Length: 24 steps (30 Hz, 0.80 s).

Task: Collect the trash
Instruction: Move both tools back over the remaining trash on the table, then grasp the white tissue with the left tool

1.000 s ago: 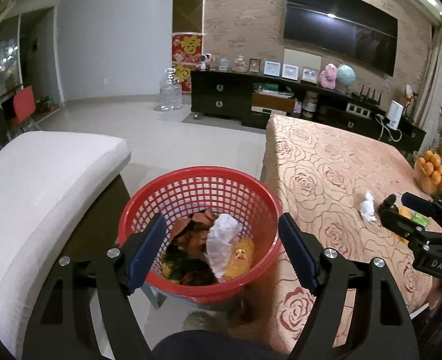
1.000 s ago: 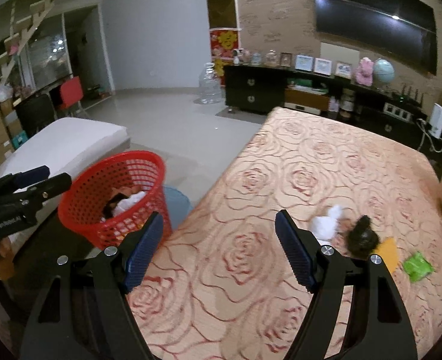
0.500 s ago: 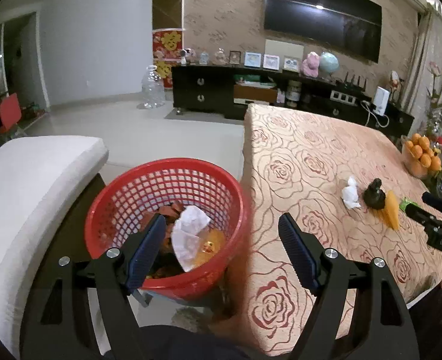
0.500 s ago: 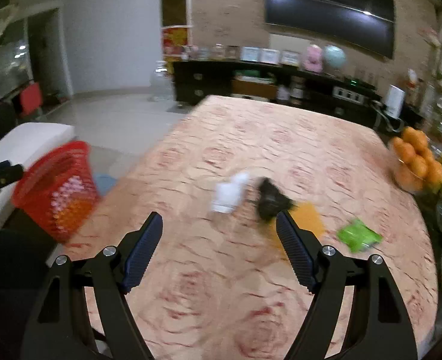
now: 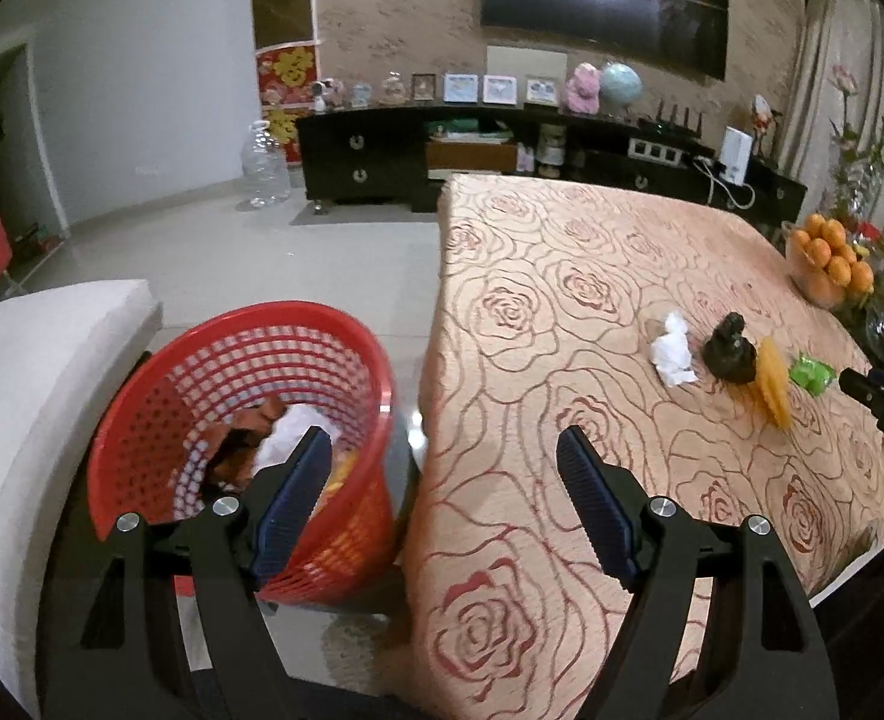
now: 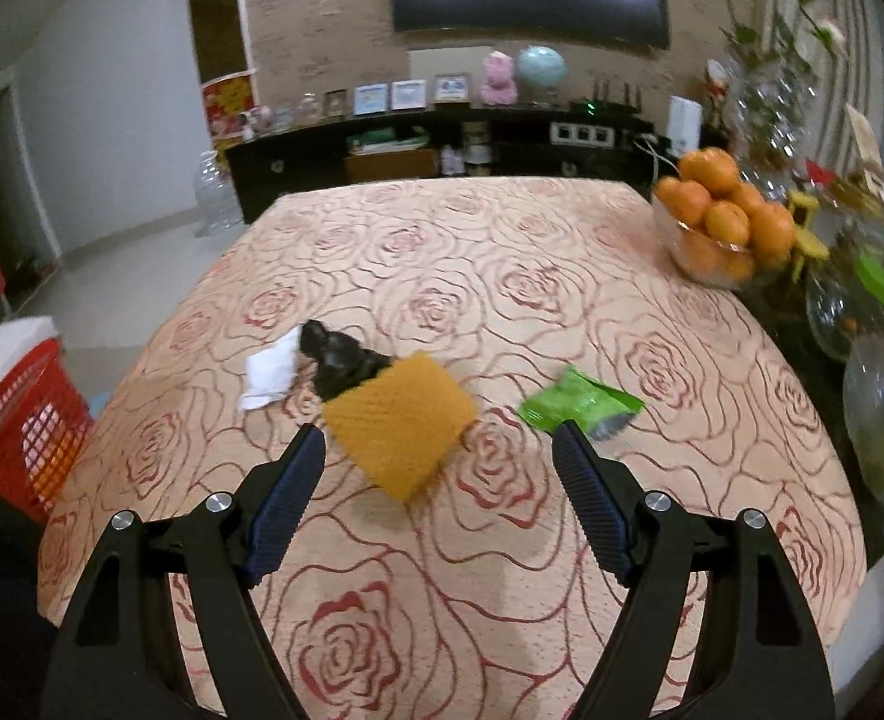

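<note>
A red mesh basket (image 5: 244, 420) with paper and wrappers inside stands on the floor at the table's left edge; it also shows as the red basket (image 6: 22, 420) at far left in the right wrist view. On the rose-patterned tablecloth (image 6: 442, 276) lie a crumpled white tissue (image 6: 271, 372), a dark figurine (image 6: 337, 360), an orange mesh pad (image 6: 400, 420) and a green wrapper (image 6: 580, 405). My right gripper (image 6: 439, 438) hangs open just short of the orange pad, nothing between its fingers. My left gripper (image 5: 445, 444) is open and empty over the gap between basket and table. The same tissue (image 5: 673, 351) lies far right of it.
A glass bowl of oranges (image 6: 721, 228) and glass vases (image 6: 880, 408) crowd the table's right side. A white cushioned seat (image 5: 28, 372) stands left of the basket. A dark TV cabinet (image 5: 418, 156) lines the far wall, with a large water bottle (image 5: 265, 165) on the floor.
Both grippers swung right. The basket slid from the middle to the left in the left wrist view. The right gripper came over the table towards the orange pad and green wrapper.
</note>
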Available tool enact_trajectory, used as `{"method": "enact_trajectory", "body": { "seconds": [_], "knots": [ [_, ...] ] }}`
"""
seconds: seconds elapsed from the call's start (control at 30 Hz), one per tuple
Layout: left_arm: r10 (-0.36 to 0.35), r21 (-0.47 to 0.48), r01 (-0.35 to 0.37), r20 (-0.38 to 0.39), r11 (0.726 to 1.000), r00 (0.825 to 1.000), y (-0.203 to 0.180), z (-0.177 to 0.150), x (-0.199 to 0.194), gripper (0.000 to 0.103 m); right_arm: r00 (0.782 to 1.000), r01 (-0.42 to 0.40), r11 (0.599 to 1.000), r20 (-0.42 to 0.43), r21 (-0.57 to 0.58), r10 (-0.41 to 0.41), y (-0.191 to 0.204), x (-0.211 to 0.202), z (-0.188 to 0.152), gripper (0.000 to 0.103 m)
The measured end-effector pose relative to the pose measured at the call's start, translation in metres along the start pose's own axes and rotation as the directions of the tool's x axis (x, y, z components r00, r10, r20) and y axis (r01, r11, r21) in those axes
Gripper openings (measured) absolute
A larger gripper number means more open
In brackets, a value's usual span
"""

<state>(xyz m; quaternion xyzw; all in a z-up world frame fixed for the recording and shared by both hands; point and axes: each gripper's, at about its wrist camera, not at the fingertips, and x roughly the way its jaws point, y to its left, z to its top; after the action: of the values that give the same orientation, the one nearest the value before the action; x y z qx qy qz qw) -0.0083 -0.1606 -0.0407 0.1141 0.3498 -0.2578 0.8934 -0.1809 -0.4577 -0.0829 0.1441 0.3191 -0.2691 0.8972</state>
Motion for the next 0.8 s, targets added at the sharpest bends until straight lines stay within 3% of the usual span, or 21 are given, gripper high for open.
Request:
{"method": "enact_trajectory", "body": {
  "seconds": [0.37, 0.8],
  "knots": [
    [-0.092, 0.052, 0.095, -0.058, 0.994, 0.994, -0.052, 0.024, 0.051, 0.075, 0.999, 0.014, 0.995, -0.042, 0.098, -0.010, -0.021, 0.009, -0.003, 0.076],
    [-0.220, 0.110, 0.236, -0.138, 0.966, 0.966, -0.123, 0.051, 0.125, 0.075, 0.994, -0.055, 0.991, -0.084, 0.126, 0.066, -0.015, 0.020, -0.005, 0.076]
  ]
}}
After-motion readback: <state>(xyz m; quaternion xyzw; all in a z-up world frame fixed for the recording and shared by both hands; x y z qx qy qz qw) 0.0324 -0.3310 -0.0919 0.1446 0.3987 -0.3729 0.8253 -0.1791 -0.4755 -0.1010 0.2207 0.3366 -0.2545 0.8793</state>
